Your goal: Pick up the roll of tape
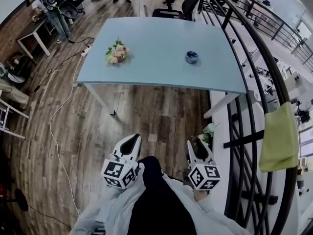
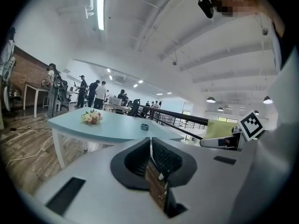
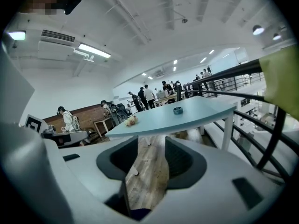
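The roll of tape (image 1: pixel 191 57) is small, round and blue, lying flat on the right half of a light blue table (image 1: pixel 156 75). It shows far off in the left gripper view (image 2: pixel 145 127) and the right gripper view (image 3: pixel 178 110). Both grippers hang low in front of the person's body, well short of the table and over the wooden floor. My left gripper (image 1: pixel 131 144) (image 2: pixel 150 141) has its jaws together with only a thin slit and nothing in them. My right gripper (image 1: pixel 198 150) (image 3: pixel 152 143) stands open and empty.
A bunch of flowers (image 1: pixel 117 53) lies on the table's left half. A black railing (image 1: pixel 254 106) runs down the right side with a yellow-green cloth (image 1: pixel 279 136) draped over it. A white cable (image 1: pixel 53 126) trails across the floor at left. People stand at desks beyond the table.
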A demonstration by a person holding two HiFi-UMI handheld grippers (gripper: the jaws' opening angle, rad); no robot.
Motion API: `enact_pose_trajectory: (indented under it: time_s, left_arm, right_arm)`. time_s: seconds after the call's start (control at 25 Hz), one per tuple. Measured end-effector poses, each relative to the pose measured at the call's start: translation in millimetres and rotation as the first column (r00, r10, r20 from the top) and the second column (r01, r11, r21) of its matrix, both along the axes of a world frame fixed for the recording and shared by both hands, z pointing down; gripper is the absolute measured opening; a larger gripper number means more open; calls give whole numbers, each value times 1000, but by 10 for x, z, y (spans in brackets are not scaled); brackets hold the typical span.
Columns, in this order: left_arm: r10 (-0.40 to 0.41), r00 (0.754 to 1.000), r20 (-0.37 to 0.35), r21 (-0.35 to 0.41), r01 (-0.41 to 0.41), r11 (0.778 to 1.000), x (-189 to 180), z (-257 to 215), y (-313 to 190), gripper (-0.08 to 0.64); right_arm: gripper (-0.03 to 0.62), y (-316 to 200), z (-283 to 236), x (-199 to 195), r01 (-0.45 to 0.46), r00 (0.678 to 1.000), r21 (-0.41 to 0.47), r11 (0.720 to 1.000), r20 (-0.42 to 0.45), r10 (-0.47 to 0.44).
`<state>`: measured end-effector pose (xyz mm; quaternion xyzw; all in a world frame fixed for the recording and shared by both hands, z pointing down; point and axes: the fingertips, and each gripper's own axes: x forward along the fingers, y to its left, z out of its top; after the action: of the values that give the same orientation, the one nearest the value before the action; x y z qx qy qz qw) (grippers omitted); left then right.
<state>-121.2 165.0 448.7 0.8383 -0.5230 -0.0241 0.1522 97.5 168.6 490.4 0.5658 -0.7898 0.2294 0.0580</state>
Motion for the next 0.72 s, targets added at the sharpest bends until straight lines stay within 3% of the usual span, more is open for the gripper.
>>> enact_pose_trajectory:
  time_s: [0.4, 0.72]
  left_arm:
    - [1, 1000, 11, -22, -1, 1000, 49, 88, -67, 26]
    - [-20, 1000, -7, -16, 20, 1000, 54, 73, -610, 26]
  right_arm:
    - [179, -7, 133, 102, -20, 999, -40, 999, 26, 21]
    - [179, -478, 54, 231, -44, 999, -25, 999, 25, 45]
